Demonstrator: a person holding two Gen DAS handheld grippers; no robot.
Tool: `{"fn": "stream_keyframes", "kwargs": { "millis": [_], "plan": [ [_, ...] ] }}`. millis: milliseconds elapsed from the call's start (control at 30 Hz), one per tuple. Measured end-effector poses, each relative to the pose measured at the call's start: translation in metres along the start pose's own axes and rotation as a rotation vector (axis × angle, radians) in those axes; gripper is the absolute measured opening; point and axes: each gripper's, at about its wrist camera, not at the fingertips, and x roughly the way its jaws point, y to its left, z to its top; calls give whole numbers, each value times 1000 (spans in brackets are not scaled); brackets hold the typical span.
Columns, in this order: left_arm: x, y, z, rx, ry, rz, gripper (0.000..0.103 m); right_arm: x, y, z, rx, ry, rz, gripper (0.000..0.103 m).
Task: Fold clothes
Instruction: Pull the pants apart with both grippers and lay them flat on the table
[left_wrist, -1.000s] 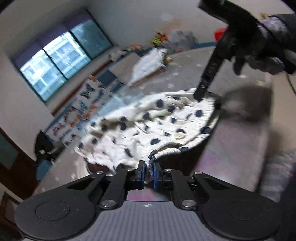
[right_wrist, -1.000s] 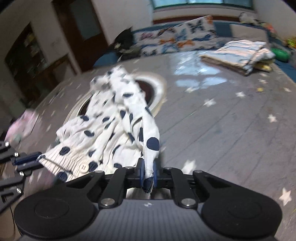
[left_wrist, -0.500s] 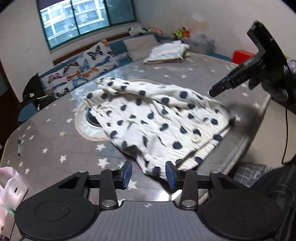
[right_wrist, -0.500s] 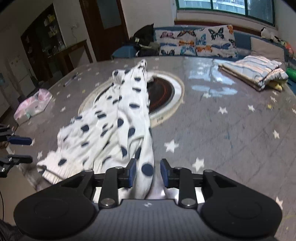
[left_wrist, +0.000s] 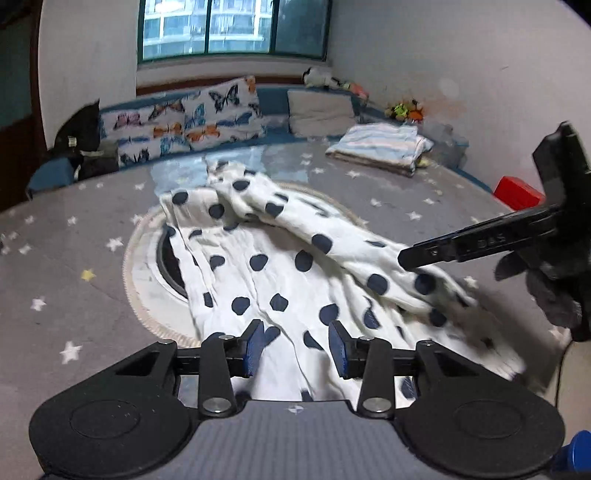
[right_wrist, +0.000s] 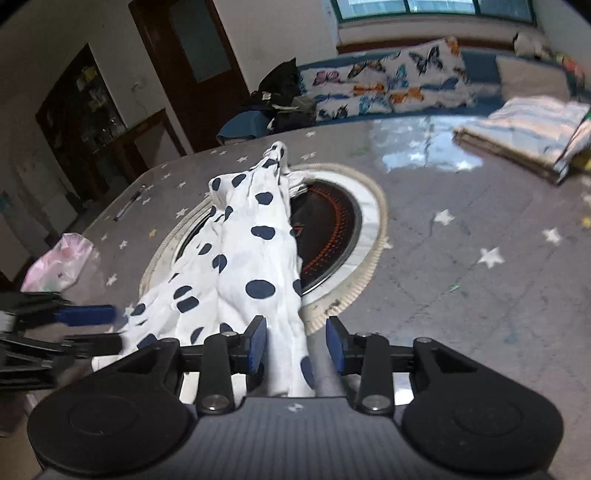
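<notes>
A white garment with dark blue polka dots (left_wrist: 280, 266) lies crumpled on the grey star-patterned table, partly over a round inset cooktop (left_wrist: 162, 266). It also shows in the right wrist view (right_wrist: 251, 266). My left gripper (left_wrist: 295, 347) is open just above the garment's near edge, holding nothing. My right gripper (right_wrist: 295, 343) is open, with a fold of the garment lying between its jaws, not clamped. The right gripper shows in the left wrist view (left_wrist: 480, 247) above the garment's right side. The left gripper shows at the left edge of the right wrist view (right_wrist: 74, 325).
A folded striped cloth pile (left_wrist: 380, 147) lies at the table's far right. A pink plastic bag (right_wrist: 59, 262) sits at the left edge. A pen (right_wrist: 127, 206) lies far left. A red box (left_wrist: 517, 192) and a cushioned bench (left_wrist: 184, 122) lie beyond the table.
Both grippers were shut on the garment a second ago and have let go; their jaws now stand wide. The garment has dropped onto the table and spread out.
</notes>
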Motion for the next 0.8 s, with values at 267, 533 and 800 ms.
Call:
{"fn": "stream_keyframes", "kwargs": {
  "millis": [267, 533, 800],
  "plan": [
    [22, 11, -7, 8, 73, 45, 35, 3, -12, -6, 49, -22, -67, 5],
    [18, 21, -14, 40, 107, 87, 37, -16, -34, -22, 61, 38, -230, 16],
    [27, 21, 11, 19, 101, 94, 42, -10, -31, 20, -27, -17, -231, 26]
  ]
}}
